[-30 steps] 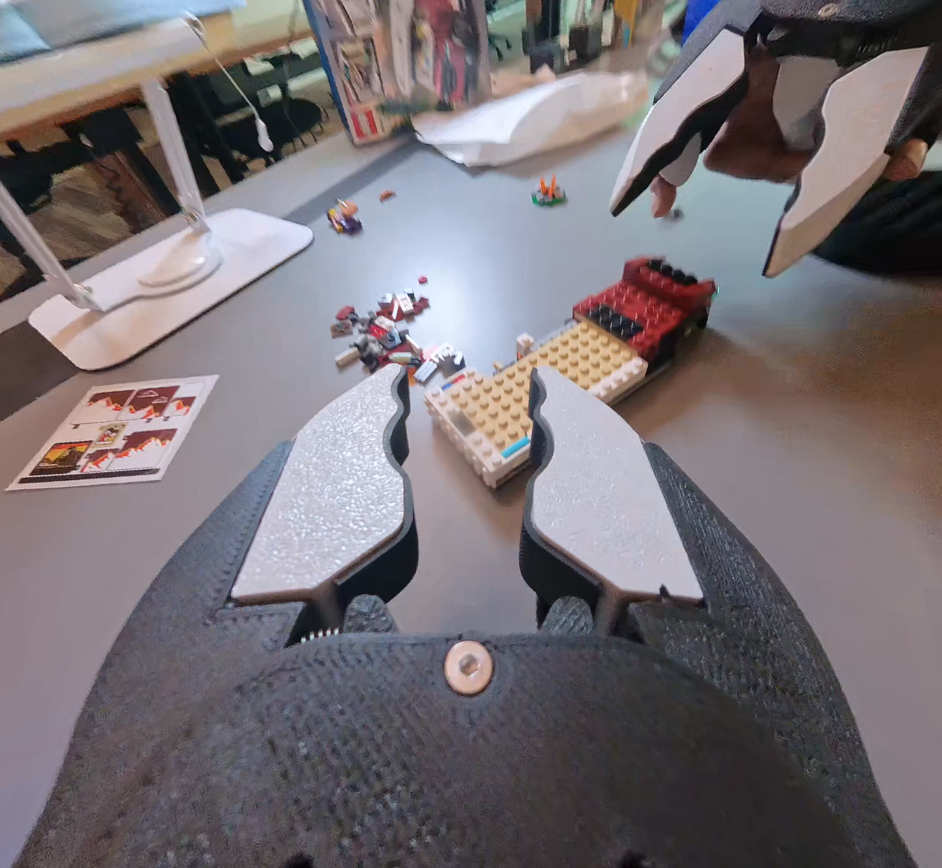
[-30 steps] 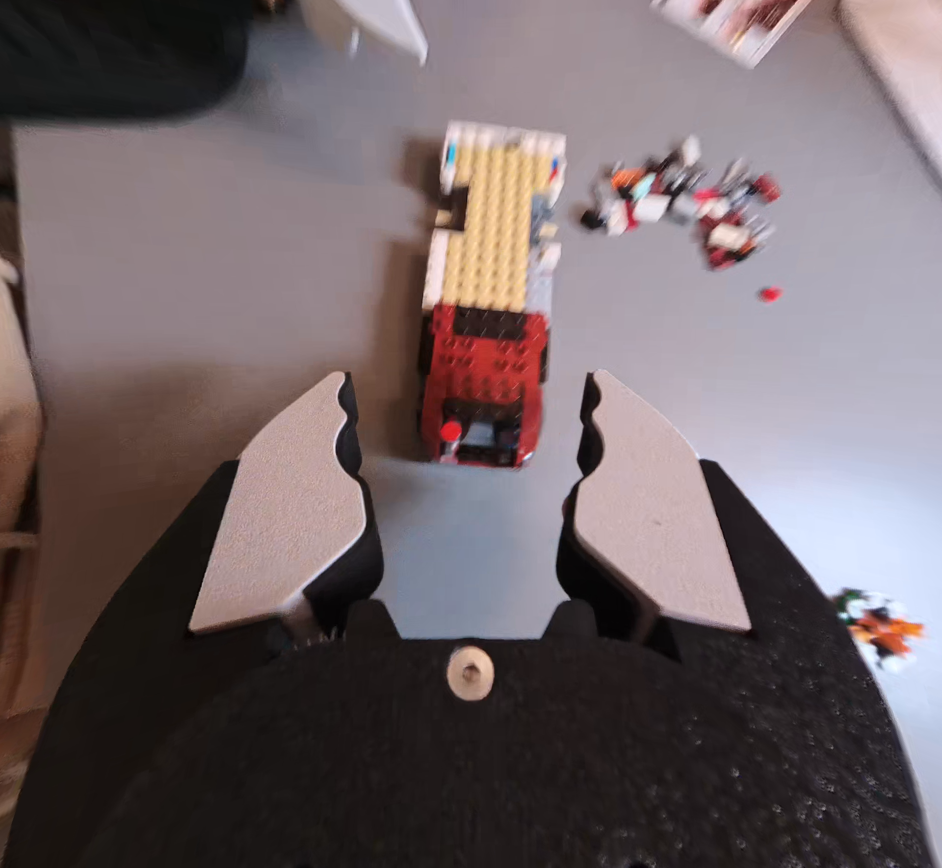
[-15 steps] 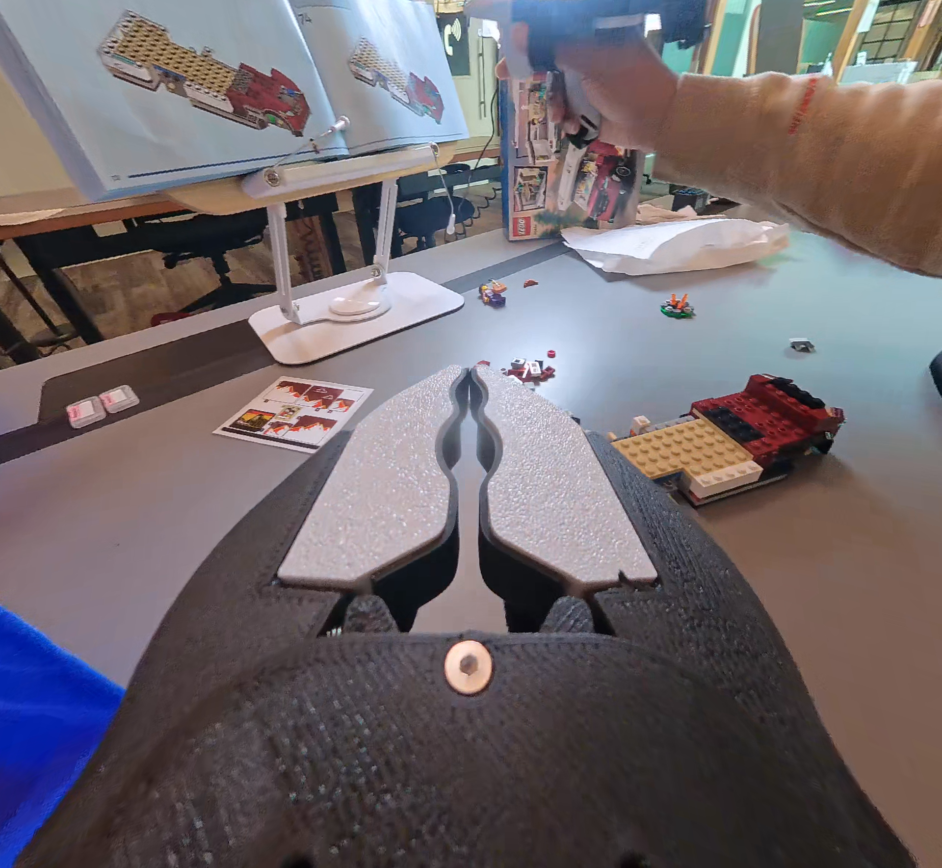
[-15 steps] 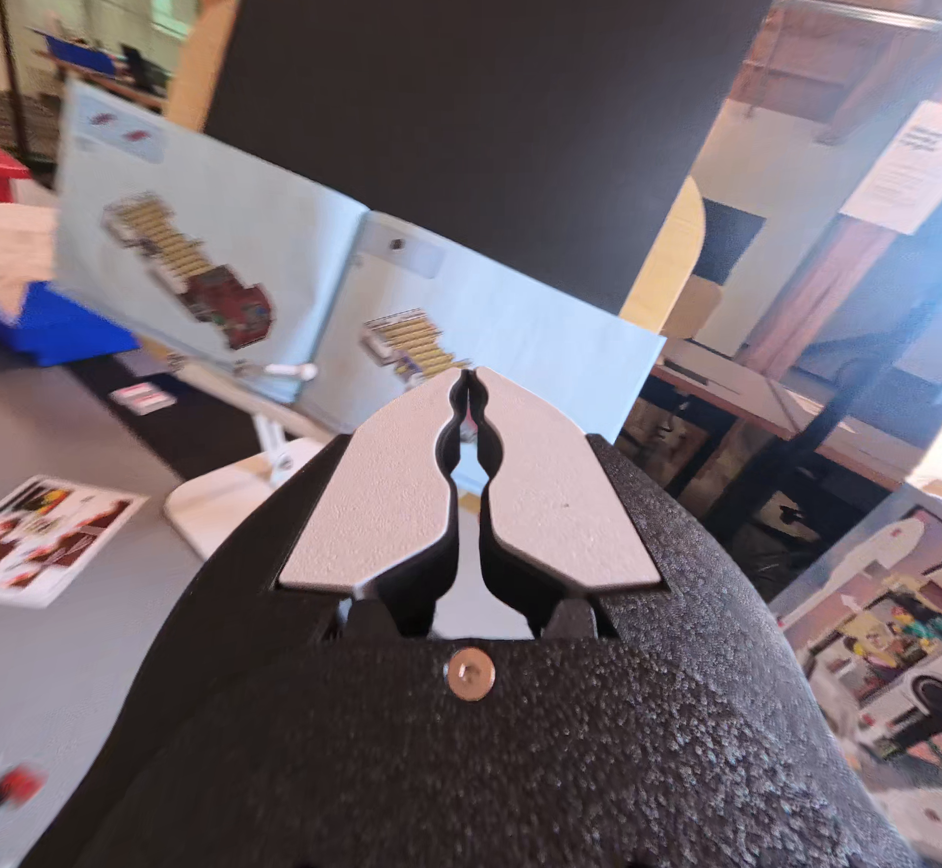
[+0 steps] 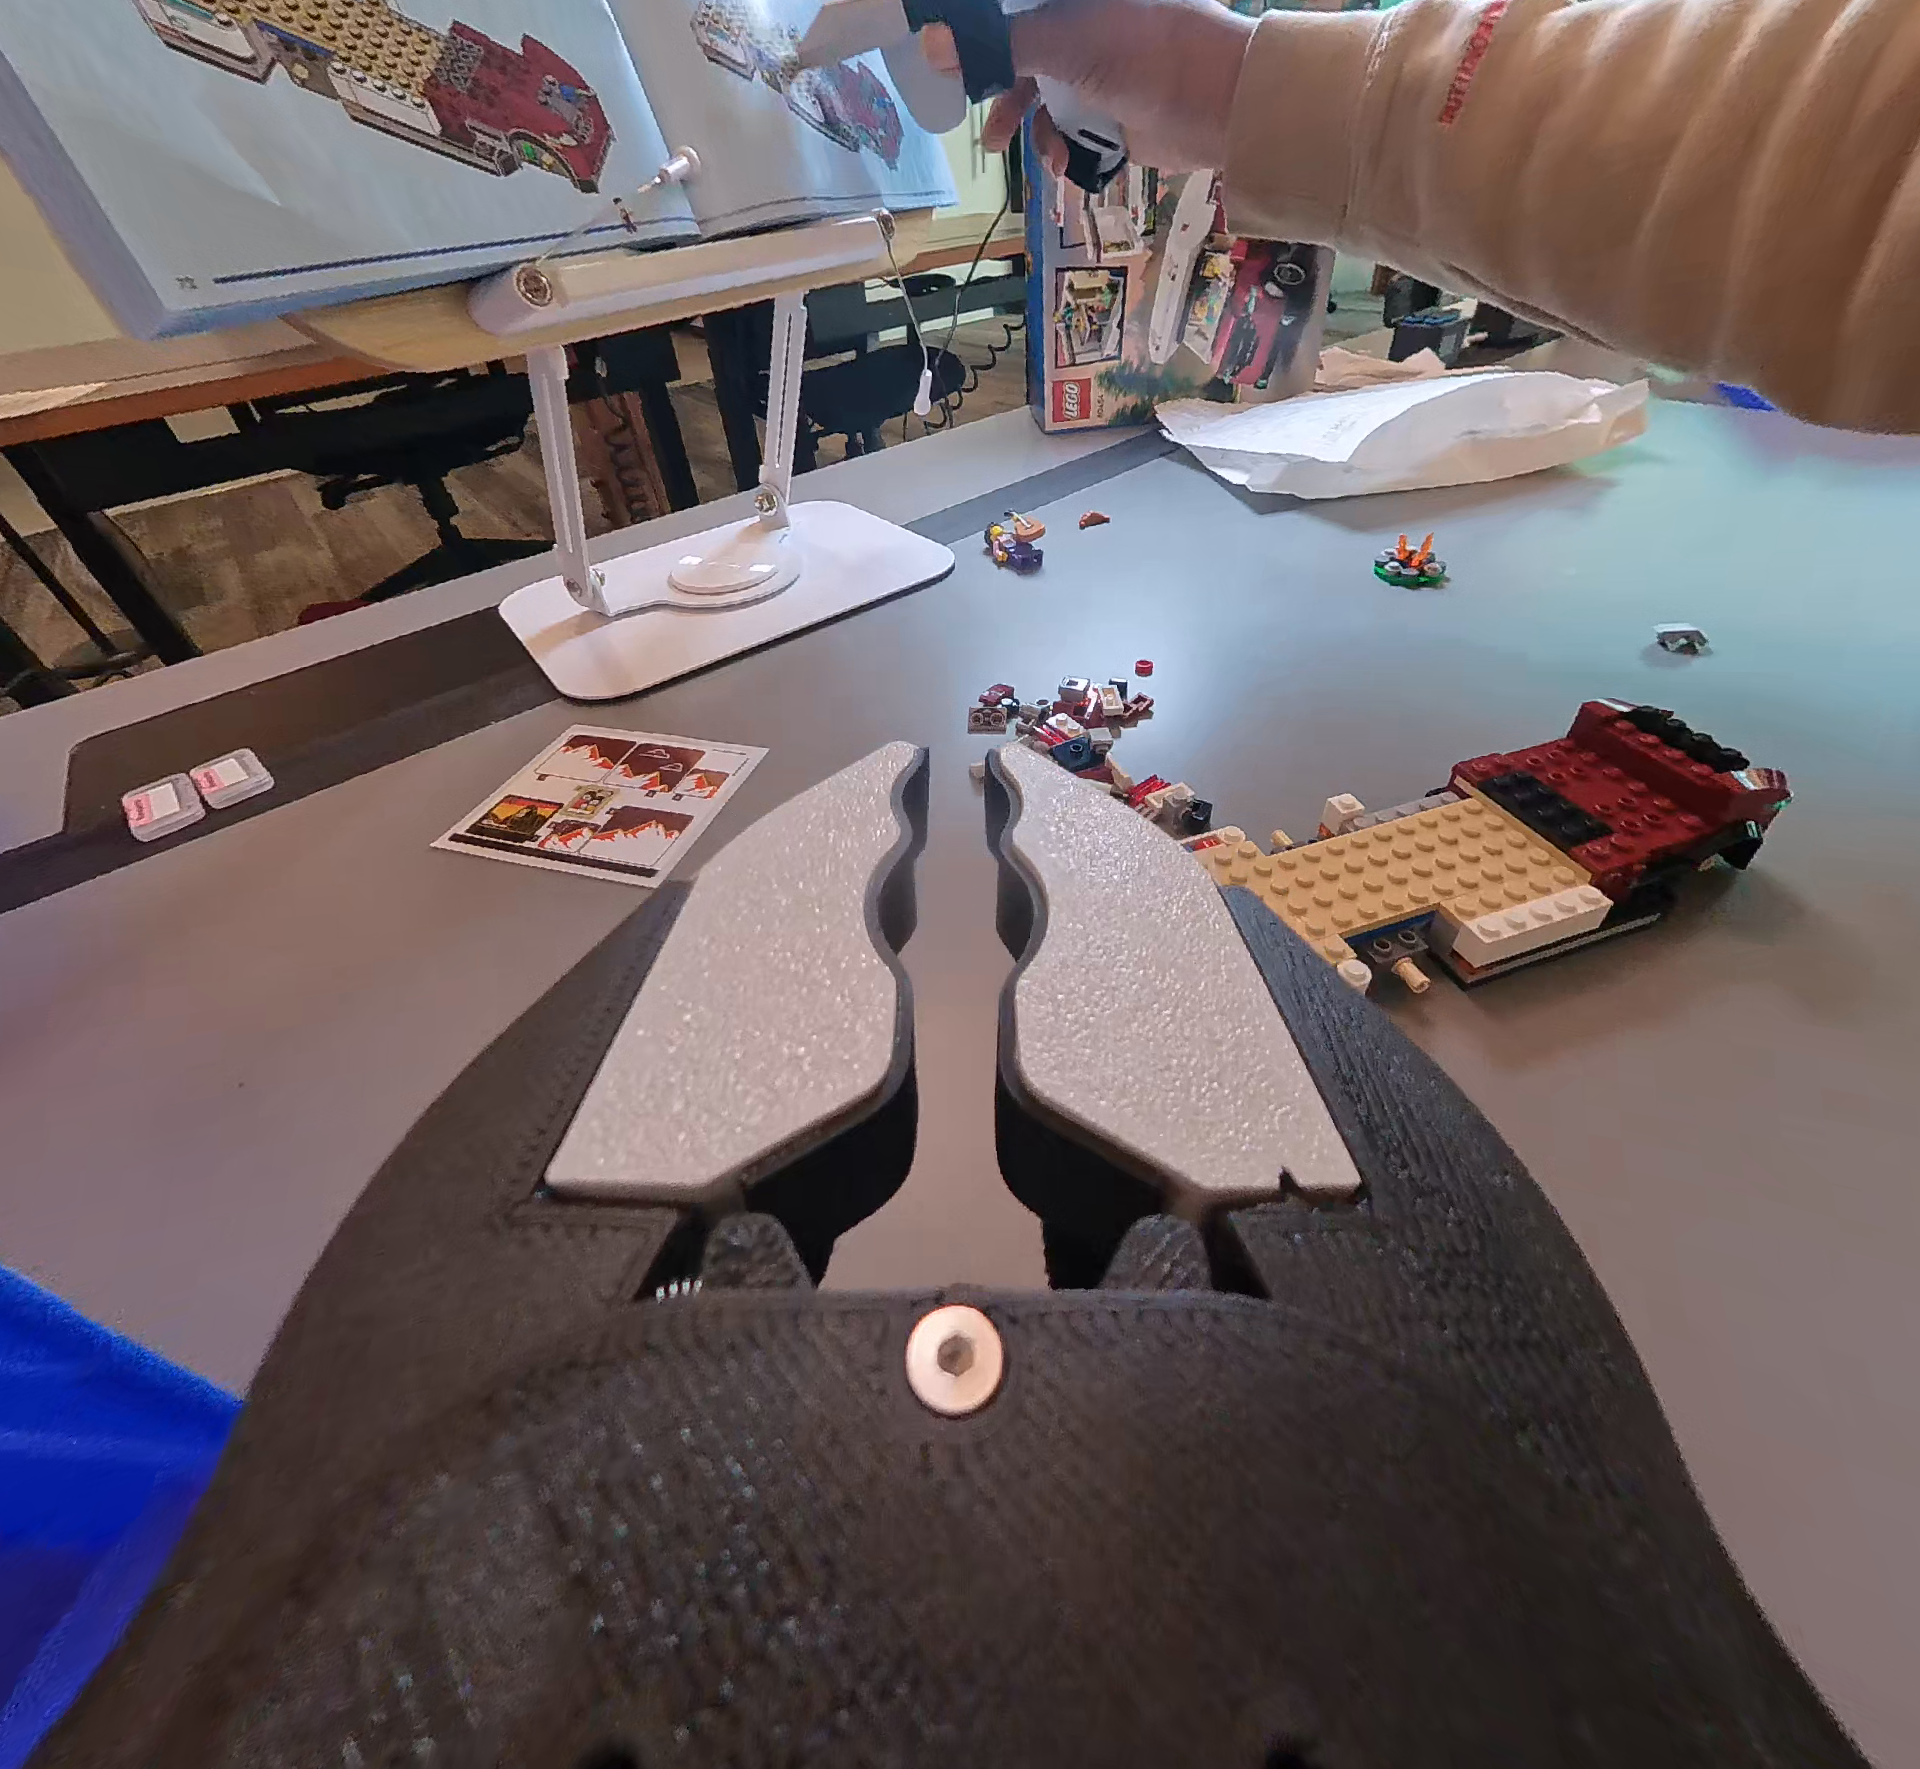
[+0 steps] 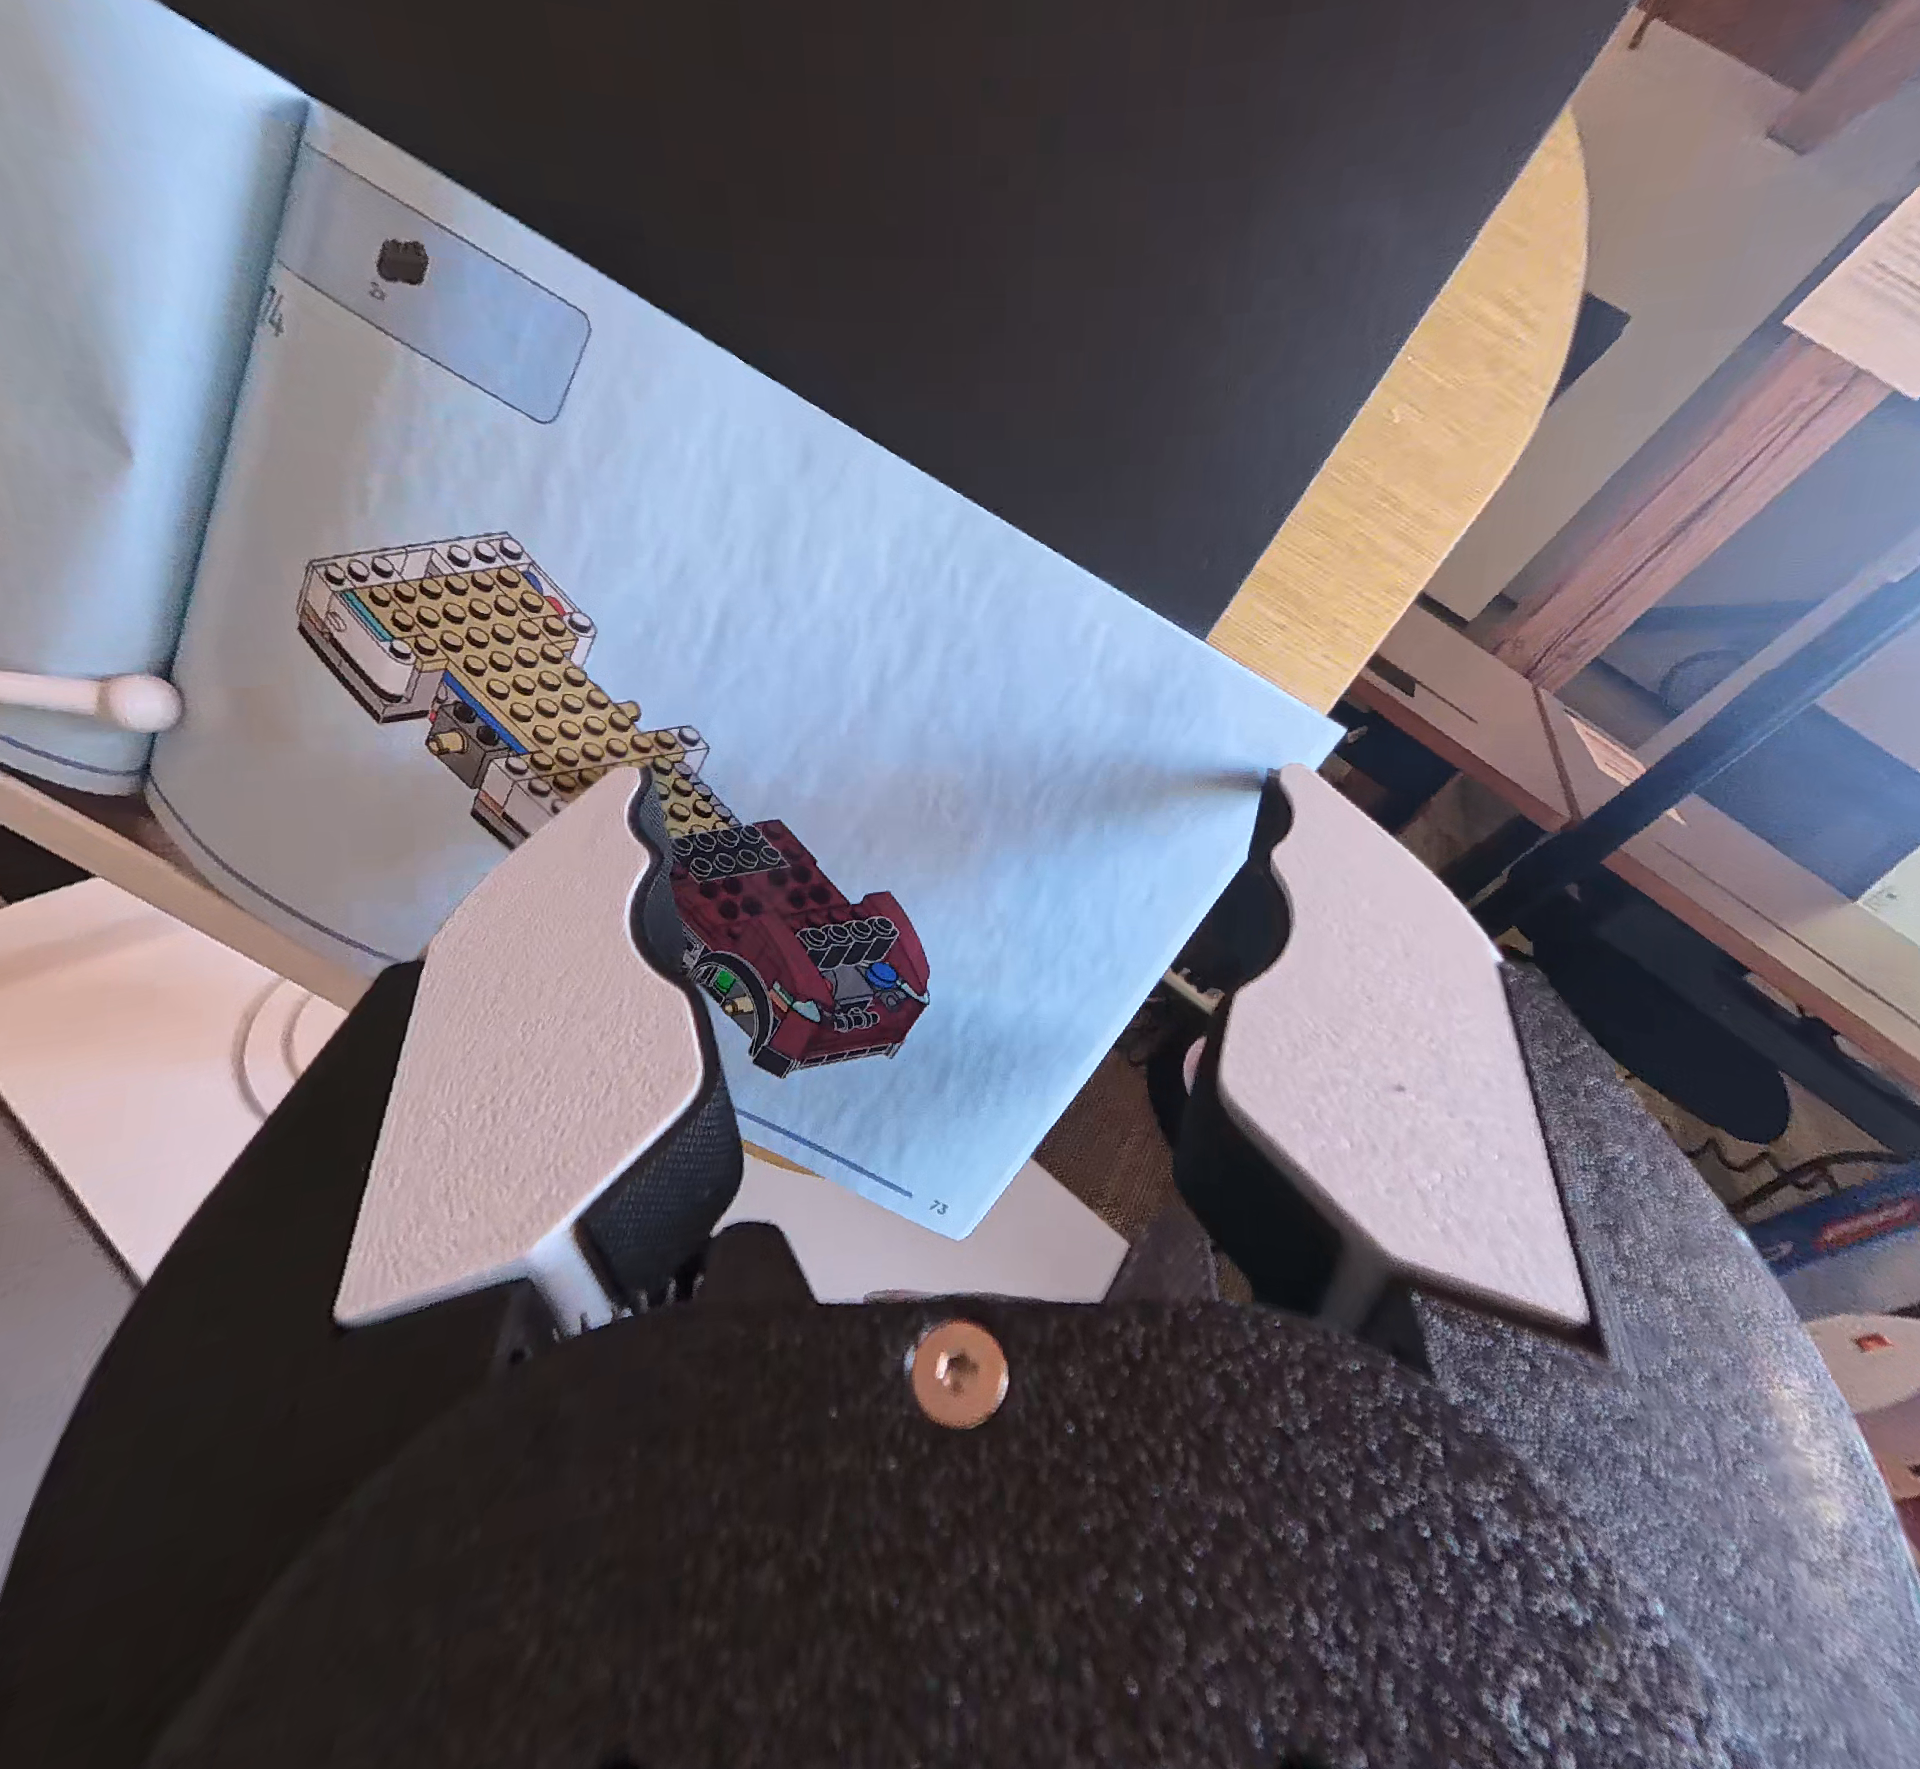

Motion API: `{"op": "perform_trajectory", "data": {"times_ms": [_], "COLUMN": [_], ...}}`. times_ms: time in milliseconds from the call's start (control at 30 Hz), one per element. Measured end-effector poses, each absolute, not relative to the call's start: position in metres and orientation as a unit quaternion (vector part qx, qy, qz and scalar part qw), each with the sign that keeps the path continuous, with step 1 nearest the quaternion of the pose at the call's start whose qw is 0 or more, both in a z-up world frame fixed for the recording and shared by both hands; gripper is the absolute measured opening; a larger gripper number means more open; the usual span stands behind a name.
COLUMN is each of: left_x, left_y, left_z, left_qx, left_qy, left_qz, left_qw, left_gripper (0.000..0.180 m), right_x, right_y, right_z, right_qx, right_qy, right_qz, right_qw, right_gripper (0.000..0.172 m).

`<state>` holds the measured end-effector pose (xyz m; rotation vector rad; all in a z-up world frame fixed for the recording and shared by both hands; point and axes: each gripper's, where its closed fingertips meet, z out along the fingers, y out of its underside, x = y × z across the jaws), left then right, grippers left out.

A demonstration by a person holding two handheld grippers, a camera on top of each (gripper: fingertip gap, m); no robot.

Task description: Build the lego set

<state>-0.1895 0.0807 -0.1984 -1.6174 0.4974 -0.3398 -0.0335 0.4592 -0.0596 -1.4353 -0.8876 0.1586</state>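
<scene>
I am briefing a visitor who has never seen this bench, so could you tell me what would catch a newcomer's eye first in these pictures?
First the open pale-blue instruction booklet on its white stand, with the right hand-held gripper raised wide open before its right page. Next the half-built tan and dark-red brick vehicle lying right on the grey table, beside a scatter of small loose bricks. The left hand-held gripper hangs above the table, slightly open, holding nothing.

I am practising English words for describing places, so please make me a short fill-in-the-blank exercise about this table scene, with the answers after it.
1. The open instruction booklet rests on a ____ stand.
2. The partly built brick vehicle on the grey table has a tan floor and a dark ____ front.
3. The right tool is raised before the booklet, its fingers spread ____.
4. The sticker sheet lies ____ on the table.

Answers: white; red; wide; flat
</scene>
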Motion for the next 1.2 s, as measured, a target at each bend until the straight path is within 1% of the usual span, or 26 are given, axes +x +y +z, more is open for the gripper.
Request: {"op": "perform_trajectory", "data": {"times_ms": [67, 167, 333, 433, 467, 500, 533, 600, 667, 800, 867, 900, 1100, 1167, 1200], "left_x": [-0.188, -0.187, -0.185, -0.185, -0.185, -0.185, -0.185, -0.184, -0.183, -0.182, -0.182, -0.183, -0.184, -0.184, -0.184], "left_y": [0.081, 0.082, 0.083, 0.083, 0.083, 0.084, 0.084, 0.085, 0.086, 0.088, 0.088, 0.088, 0.089, 0.089, 0.090], "left_z": [-0.201, -0.204, -0.208, -0.209, -0.209, -0.209, -0.210, -0.212, -0.215, -0.218, -0.219, -0.219, -0.222, -0.223, -0.224], "left_qx": [-0.715, -0.718, -0.721, -0.722, -0.722, -0.723, -0.724, -0.727, -0.730, -0.733, -0.734, -0.735, -0.739, -0.740, -0.741], "left_qy": [0.223, 0.228, 0.235, 0.239, 0.240, 0.241, 0.242, 0.242, 0.245, 0.250, 0.251, 0.251, 0.250, 0.252, 0.252], "left_qz": [-0.144, -0.139, -0.127, -0.117, -0.113, -0.110, -0.109, -0.107, -0.103, -0.093, -0.087, -0.085, -0.080, -0.078, -0.078], "left_qw": [0.647, 0.643, 0.639, 0.639, 0.639, 0.638, 0.637, 0.633, 0.630, 0.625, 0.625, 0.625, 0.620, 0.619, 0.618], "left_gripper": [0.010, 0.010, 0.009, 0.009, 0.009, 0.009, 0.009, 0.009, 0.009, 0.009, 0.009, 0.009, 0.008, 0.008, 0.008], "right_x": [-0.034, -0.033, -0.040, -0.048, -0.049, -0.051, -0.051, -0.044, -0.036, -0.038, -0.042, -0.044, -0.054, -0.052, -0.048], "right_y": [0.460, 0.459, 0.449, 0.437, 0.434, 0.432, 0.431, 0.434, 0.439, 0.450, 0.447, 0.444, 0.431, 0.430, 0.433], "right_z": [-0.060, -0.059, -0.065, -0.067, -0.068, -0.070, -0.071, -0.064, -0.054, -0.065, -0.068, -0.069, -0.081, -0.078, -0.073], "right_qx": [-0.635, -0.632, -0.617, -0.614, -0.614, -0.615, -0.616, -0.610, -0.599, -0.629, -0.625, -0.622, -0.609, -0.607, -0.607], "right_qy": [-0.396, -0.393, -0.415, -0.425, -0.427, -0.431, -0.430, -0.416, -0.403, -0.411, -0.415, -0.417, -0.443, -0.443, -0.430], "right_qz": [0.070, 0.072, 0.072, 0.110, 0.120, 0.126, 0.125, 0.102, 0.088, 0.099, 0.101, 0.104, 0.120, 0.118, 0.111], "right_qw": [0.660, 0.664, 0.665, 0.656, 0.653, 0.649, 0.648, 0.667, 0.686, 0.652, 0.653, 0.655, 0.647, 0.649, 0.659], "right_gripper": [0.106, 0.102, 0.082, 0.066, 0.065, 0.065, 0.069, 0.084, 0.090, 0.100, 0.099, 0.096, 0.071, 0.072, 0.079]}}
